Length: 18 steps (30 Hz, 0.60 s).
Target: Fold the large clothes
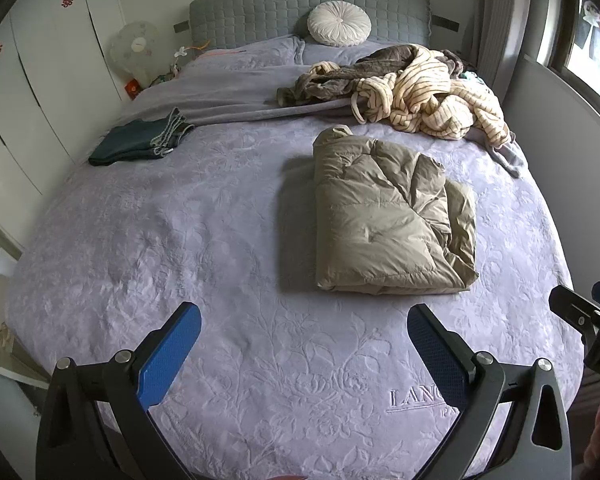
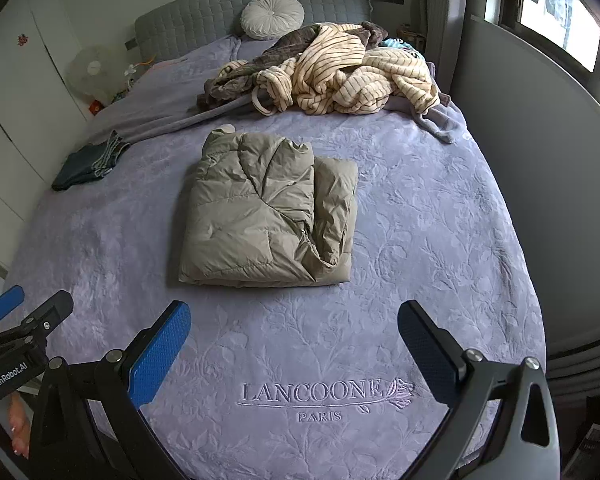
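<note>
Folding station at the foot of a bed (image 2: 440, 240) covered by a lavender embossed bedspread. The olive puffer jacket (image 2: 268, 208) lies near the middle of the bed as a compact rectangular bundle, its layered edges showing along the near side and its right side; it appears already folded, so the step in hand is judged to be either a final tidy of this bundle or a reach for the next garment. To do it well, any squaring should press down on the puffy top layer rather than pinch it, since trapped air is likely to spring the fold open; a fresh garment should be drawn from the heap by a collar or hem and spread flat on bare bedspread before any fold. The left gripper (image 1: 304, 340) and the right gripper (image 2: 294, 334) both hover over the foot of the bed with jaws spread wide and nothing between them. The jacket lies ahead of both, well apart from the fingertips: right of centre for the left gripper, nearly straight ahead for the right. Unfolded work waits beyond it near the headboard: a cream striped fleece robe (image 2: 340, 76) tangled with a brown-grey garment (image 1: 332, 80). A folded dark teal garment (image 1: 140, 140) rests at the far left edge.
</note>
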Each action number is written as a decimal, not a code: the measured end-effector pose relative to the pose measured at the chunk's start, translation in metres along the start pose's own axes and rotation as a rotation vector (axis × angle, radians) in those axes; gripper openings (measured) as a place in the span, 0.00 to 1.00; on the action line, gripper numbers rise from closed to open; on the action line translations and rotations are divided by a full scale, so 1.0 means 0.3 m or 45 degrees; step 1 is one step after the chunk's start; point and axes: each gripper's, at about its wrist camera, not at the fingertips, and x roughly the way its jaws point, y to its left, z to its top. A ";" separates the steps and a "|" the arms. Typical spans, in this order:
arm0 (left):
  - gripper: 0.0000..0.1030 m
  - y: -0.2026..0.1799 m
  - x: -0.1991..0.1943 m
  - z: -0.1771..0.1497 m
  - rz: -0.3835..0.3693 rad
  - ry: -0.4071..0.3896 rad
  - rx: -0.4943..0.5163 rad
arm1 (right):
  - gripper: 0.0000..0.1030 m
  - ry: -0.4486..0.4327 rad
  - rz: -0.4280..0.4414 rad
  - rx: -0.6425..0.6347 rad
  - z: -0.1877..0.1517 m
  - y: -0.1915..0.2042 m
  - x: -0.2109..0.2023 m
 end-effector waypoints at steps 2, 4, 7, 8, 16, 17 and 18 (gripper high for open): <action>1.00 0.001 -0.001 0.000 0.002 0.001 -0.003 | 1.00 0.000 -0.001 -0.001 0.002 0.000 -0.001; 1.00 0.003 0.000 0.001 -0.001 0.002 -0.004 | 1.00 -0.001 -0.002 0.001 -0.001 0.002 0.000; 1.00 0.004 0.001 0.002 0.000 0.001 0.000 | 1.00 -0.001 -0.002 0.002 0.000 0.002 -0.001; 1.00 0.005 0.002 0.002 -0.001 0.001 0.003 | 1.00 -0.001 -0.002 0.003 -0.001 0.004 0.000; 1.00 0.006 0.003 0.004 -0.001 0.002 0.003 | 1.00 0.000 -0.004 0.005 -0.002 0.007 0.000; 1.00 0.006 0.004 0.005 -0.001 0.002 0.003 | 1.00 0.000 -0.004 0.006 -0.002 0.007 -0.001; 1.00 0.005 0.004 0.005 -0.001 0.002 0.003 | 1.00 0.000 -0.004 0.007 -0.002 0.007 -0.001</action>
